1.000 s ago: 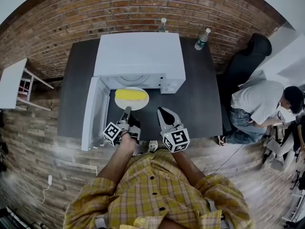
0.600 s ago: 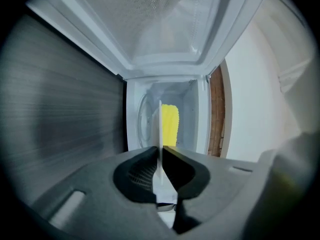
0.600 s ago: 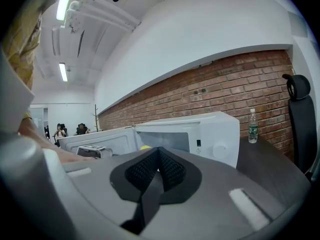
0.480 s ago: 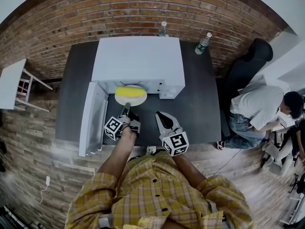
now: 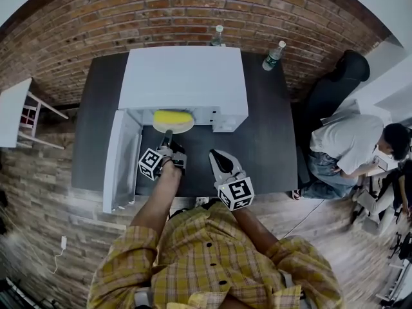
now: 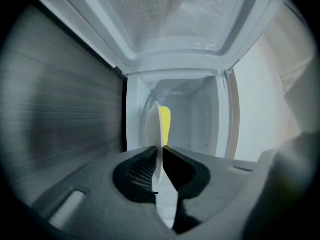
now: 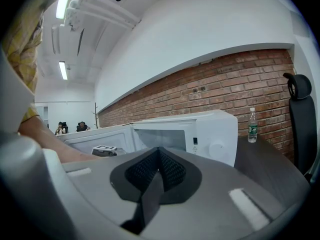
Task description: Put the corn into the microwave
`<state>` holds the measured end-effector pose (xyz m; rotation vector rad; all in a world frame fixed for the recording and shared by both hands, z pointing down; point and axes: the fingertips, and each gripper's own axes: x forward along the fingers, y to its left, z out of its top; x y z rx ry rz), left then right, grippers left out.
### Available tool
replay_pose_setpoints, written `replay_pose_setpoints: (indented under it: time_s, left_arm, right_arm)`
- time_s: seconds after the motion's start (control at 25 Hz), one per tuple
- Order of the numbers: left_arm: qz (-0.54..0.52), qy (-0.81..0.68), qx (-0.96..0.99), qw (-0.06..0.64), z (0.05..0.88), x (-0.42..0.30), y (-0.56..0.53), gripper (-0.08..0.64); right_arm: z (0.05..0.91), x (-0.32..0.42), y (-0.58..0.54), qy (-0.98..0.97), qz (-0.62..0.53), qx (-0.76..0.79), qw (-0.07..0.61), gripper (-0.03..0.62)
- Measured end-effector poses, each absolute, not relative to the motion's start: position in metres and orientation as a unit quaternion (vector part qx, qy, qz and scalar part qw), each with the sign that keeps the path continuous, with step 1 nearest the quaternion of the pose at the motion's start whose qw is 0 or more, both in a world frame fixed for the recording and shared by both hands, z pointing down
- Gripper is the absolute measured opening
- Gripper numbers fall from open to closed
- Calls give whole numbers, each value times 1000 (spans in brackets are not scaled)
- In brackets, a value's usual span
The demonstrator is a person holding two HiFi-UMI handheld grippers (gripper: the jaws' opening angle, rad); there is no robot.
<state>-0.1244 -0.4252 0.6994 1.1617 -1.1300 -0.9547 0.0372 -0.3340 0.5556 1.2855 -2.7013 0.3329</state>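
Slid deeper into the microwave (image 5: 183,76), the plate (image 5: 174,126) of corn (image 5: 172,116) is being released: left gripper (image 5: 167,135) jaws are opening round its rim, right gripper (image 5: 218,156) jaws are closed and empty; next, withdraw.

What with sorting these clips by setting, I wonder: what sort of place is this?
Likely an office or lab workspace, not a home kitchen: the microwave sits on a dark table against a brick wall, a black office chair stands beside it, and a person sits nearby.
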Motion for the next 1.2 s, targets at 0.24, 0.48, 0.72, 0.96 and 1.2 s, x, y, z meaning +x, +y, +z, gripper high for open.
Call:
replay_pose_setpoints:
  time_s: [0.24,0.48,0.72,0.96,1.2]
  left_arm:
    - [-410,-491,494,589,706,-127,-434,34]
    - [-403,-495,492,591,711,-128,-444,26]
    - [-386,-509,477,604,723,-128,-456,15]
    - [-376,-519,463,612,728,-129,-468,12]
    - [-356,-527,465,616,732,-132,-475,15]
  right_arm:
    - [556,41,-337,-894,111,429,65,3]
    - [557,41,-339,-893,113,430,67,3]
    - [558,43,-340,-893,114,430,66,3]
    - [562,48,-341,-890,119,435,66,3]
    - [561,51,-342,-888,122,439,66,3]
